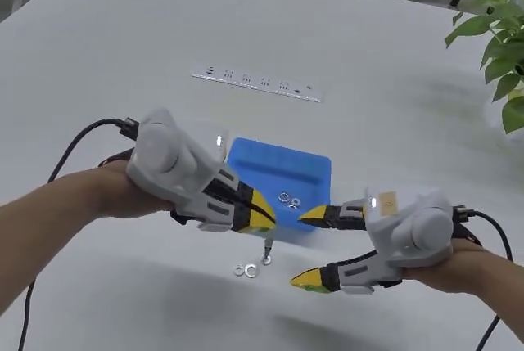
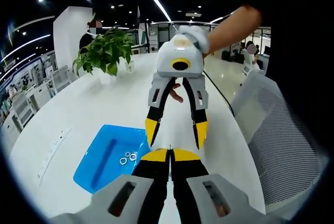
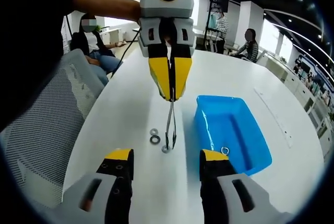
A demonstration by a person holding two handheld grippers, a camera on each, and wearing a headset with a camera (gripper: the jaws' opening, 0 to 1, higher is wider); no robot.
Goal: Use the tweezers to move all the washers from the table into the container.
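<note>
as the left gripper (image 3: pixel 170 96) clamps the tweezers (image 3: pixel 170 123), a washer (image 3: pixel 166 149) lies at their tips. likely light, slick: pinch its rim.

My left gripper (image 1: pixel 262 218) hides the near left corner of the blue plastic container (image 1: pixel 286 167) and most of the thin metal tweezers (image 1: pixel 268 247), so I see just their tips. The small silver washers (image 1: pixel 290 200) inside are too tiny to count surely. Whether the tips pinch the lone table washer (image 3: pixel 166 149), I cannot tell. The frame's right edge cuts off the green leafy plant (image 1: pixel 499 32).
</note>
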